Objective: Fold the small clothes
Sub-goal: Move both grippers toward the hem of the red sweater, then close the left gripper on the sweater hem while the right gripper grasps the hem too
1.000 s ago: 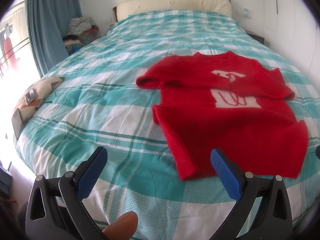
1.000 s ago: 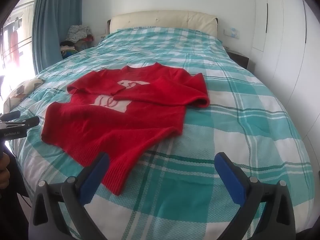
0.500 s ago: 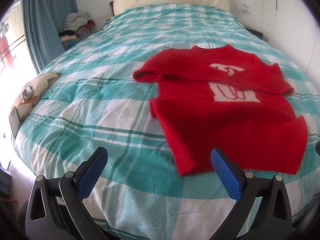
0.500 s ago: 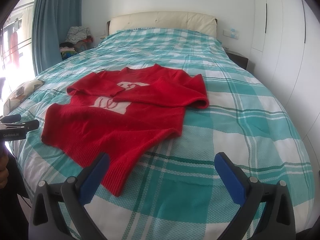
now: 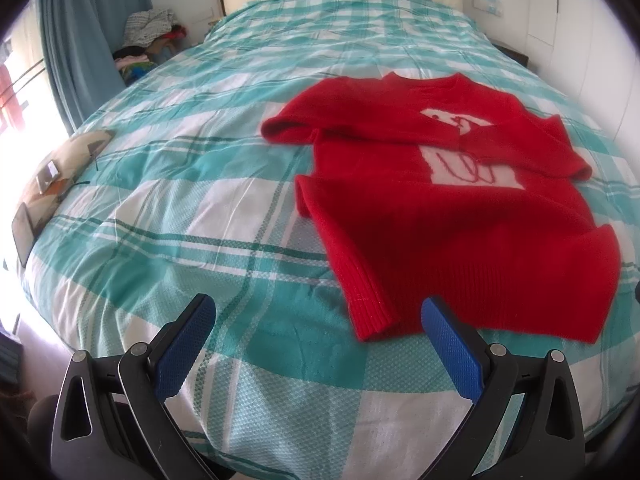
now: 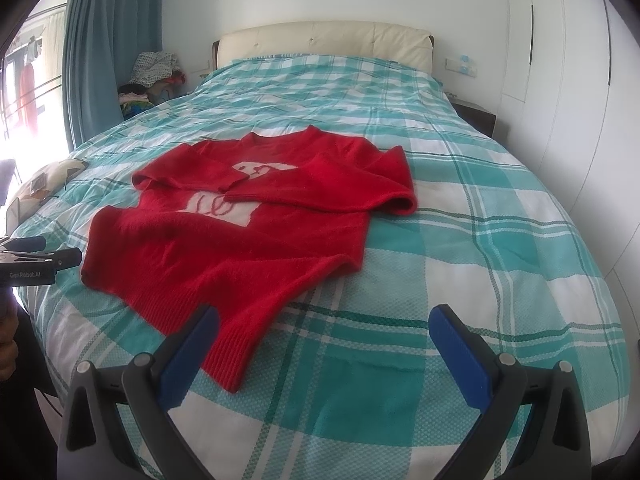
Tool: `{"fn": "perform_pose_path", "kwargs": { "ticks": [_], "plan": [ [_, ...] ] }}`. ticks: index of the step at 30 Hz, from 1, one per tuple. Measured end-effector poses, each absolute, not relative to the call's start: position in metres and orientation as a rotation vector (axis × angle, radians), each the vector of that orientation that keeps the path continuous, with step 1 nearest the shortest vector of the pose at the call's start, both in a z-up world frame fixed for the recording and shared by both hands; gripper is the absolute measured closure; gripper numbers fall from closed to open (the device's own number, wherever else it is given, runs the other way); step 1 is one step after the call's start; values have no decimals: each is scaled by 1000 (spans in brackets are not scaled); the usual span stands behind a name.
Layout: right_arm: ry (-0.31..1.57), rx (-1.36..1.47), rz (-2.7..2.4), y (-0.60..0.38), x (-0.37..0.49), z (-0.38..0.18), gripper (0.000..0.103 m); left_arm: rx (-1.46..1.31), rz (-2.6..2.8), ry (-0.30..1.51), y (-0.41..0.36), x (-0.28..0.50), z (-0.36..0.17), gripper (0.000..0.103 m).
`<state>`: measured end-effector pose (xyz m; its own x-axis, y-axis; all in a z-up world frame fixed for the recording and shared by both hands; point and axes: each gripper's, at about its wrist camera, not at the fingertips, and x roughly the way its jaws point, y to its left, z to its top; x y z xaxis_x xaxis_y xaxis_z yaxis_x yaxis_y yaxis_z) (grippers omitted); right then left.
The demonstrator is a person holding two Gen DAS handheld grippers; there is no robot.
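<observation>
A small red knitted sweater (image 5: 452, 216) with a white chest patch lies flat on the bed, both sleeves folded in across the front. Its hem faces the foot of the bed. In the right wrist view the same sweater (image 6: 240, 236) spreads to the left. My left gripper (image 5: 320, 320) hovers open over the quilt, its right blue pad beside the hem's left corner, holding nothing. My right gripper (image 6: 324, 328) is open too, its left pad just short of the hem's right corner. The left gripper's side (image 6: 40, 264) shows at that view's left edge.
The bed carries a teal and white checked quilt (image 5: 192, 184) and a cream headboard (image 6: 324, 40). A patterned cushion (image 5: 52, 176) lies at the bed's left edge. A heap of clothes (image 6: 154, 68) sits by the blue curtain (image 6: 104, 48). White wardrobe doors (image 6: 568, 80) line the right.
The left gripper has edged forward and tipped, so the sweater's hem corner sits nearer its right pad. A fingertip seen below it earlier is gone. The right gripper has barely moved.
</observation>
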<state>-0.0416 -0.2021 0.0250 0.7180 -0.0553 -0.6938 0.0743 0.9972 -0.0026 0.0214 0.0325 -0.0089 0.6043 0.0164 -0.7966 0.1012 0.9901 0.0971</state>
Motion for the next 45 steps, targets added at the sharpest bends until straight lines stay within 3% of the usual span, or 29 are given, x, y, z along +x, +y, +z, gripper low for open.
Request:
{"fn": "perform_pose_path", "kwargs": {
  "ticks": [14, 45],
  "plan": [
    [755, 36, -73, -204, -42, 29, 0, 79, -40, 1117, 34, 36, -51, 0],
    [781, 38, -70, -203, -41, 23, 0, 169, -69, 1113, 24, 32, -67, 0]
  ]
}}
